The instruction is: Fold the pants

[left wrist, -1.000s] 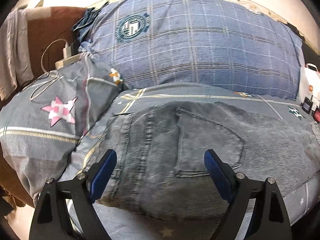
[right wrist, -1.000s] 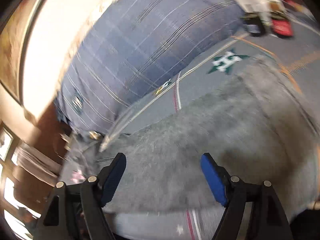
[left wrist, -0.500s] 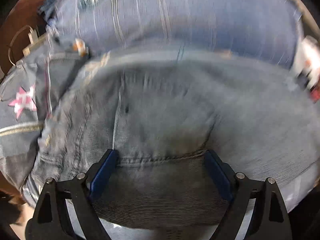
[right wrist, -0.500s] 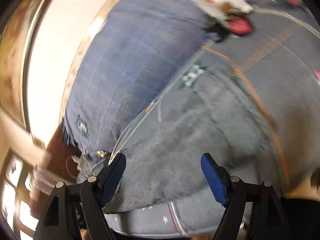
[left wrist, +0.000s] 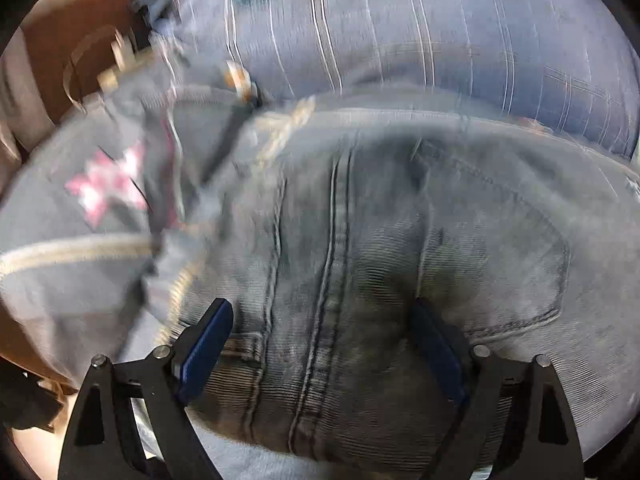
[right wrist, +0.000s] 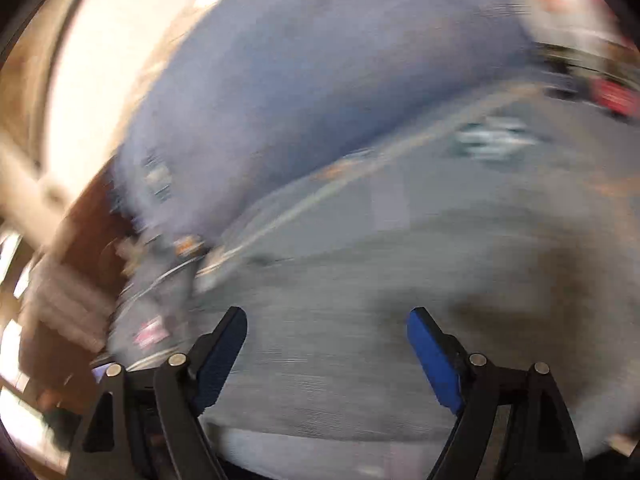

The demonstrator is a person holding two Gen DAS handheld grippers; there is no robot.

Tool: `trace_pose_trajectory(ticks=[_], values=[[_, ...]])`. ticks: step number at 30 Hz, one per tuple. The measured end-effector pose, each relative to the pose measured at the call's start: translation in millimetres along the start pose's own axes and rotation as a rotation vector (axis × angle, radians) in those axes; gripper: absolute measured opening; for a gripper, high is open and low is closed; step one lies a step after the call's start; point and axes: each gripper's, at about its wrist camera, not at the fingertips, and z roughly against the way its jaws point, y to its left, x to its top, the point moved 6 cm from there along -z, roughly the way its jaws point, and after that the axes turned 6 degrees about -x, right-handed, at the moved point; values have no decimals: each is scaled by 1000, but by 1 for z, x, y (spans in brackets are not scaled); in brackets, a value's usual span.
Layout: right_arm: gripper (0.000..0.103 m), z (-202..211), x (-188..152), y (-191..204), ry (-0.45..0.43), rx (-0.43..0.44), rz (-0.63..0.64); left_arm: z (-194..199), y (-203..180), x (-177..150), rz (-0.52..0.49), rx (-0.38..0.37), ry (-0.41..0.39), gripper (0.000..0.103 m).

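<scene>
Grey-blue denim pants (left wrist: 360,264) lie flat on the bed, seat side up, with a back pocket (left wrist: 500,248) showing right of the centre seam. My left gripper (left wrist: 322,320) is open and hovers low over the waistband end, its blue pads either side of the seam. In the blurred right wrist view the pants (right wrist: 360,340) fill the lower half. My right gripper (right wrist: 326,322) is open and empty just above the cloth.
A big blue plaid pillow (left wrist: 400,32) lies behind the pants. A grey cushion with a pink star (left wrist: 108,188) sits to the left, with a brown headboard (left wrist: 52,48) and a cable beyond. Dark and red items (right wrist: 608,92) lie far right on the grey bedspread (right wrist: 460,184).
My left gripper has dropped close to the pants and shifted left toward the centre seam. My right gripper has swung fast over the pants, its view now blurred. Both stayed open.
</scene>
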Motion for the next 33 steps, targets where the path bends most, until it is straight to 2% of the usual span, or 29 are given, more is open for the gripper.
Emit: trace_pose_trajectory(ticks=[3,6,9,10,11,14,16,17,19,22,27,30,31,33], values=[[85,-63,5,68,111,153,81,-1,3,0,18,-16,-23,95],[85,-120,6,95,211,217,70,-3,6,0,32,-40,-26,96],[85,-182,14,89,293,172,15,-3,9,-2,45,-56,-28,97],[85,-196,17,80,291,129,7,-3,10,-2,46,-58,-29,97],[84,-202,21,75,277,150,-31,-3,12,-2,45,-59,-31,97],[84,-191,31,73,237,159,-85,-2,10,-2,47,-60,-33,97],[84,-184,33,82,226,212,-69,-4,8,-1,46,-58,-35,97],[85,-187,32,84,229,204,-37,-5,9,-1,45,-58,-35,97],[83,-206,29,77,253,129,-22,-5,9,-1,44,-61,-35,97],[84,-201,37,79,217,143,-56,-4,9,-1,48,-63,-38,97],[84,-161,24,98,196,249,-24,-3,7,-2,44,-45,-47,97],[84,-167,6,90,233,215,-20,-2,7,-2,43,-42,-52,97],[82,-177,0,77,262,145,-36,-2,7,-2,43,-41,-53,97],[82,-172,0,76,249,158,-37,0,7,-2,40,-39,-62,97]])
